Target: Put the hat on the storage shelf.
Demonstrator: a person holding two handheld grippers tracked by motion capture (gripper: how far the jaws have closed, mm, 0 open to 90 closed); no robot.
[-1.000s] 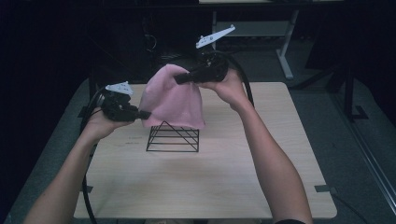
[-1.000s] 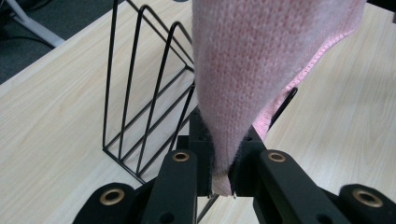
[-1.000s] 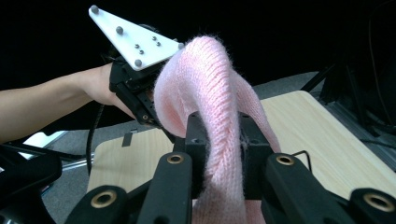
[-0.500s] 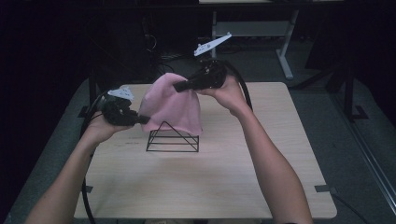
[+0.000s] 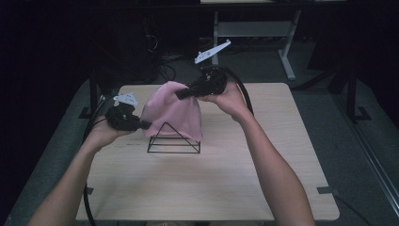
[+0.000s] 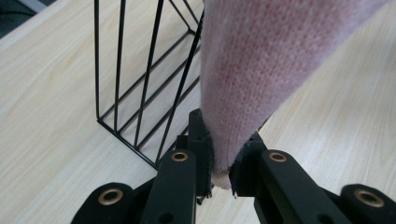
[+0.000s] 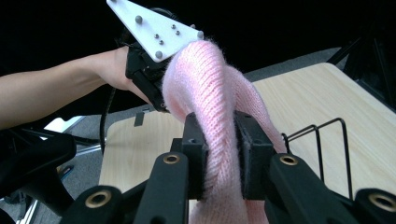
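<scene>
High view overhead, facing forward-down on table (image 5: 211, 188); gripper views close, low; all share wire rack (image 5: 173, 139).

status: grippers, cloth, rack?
Left gripper shut on pink cloth corner. Right gripper shut on its top fold. Cloth held up, draped over wire rack. Nothing in the way.

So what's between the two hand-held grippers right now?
The pink cloth, pinched by both; high view shows it spanning above the wire rack.
</scene>
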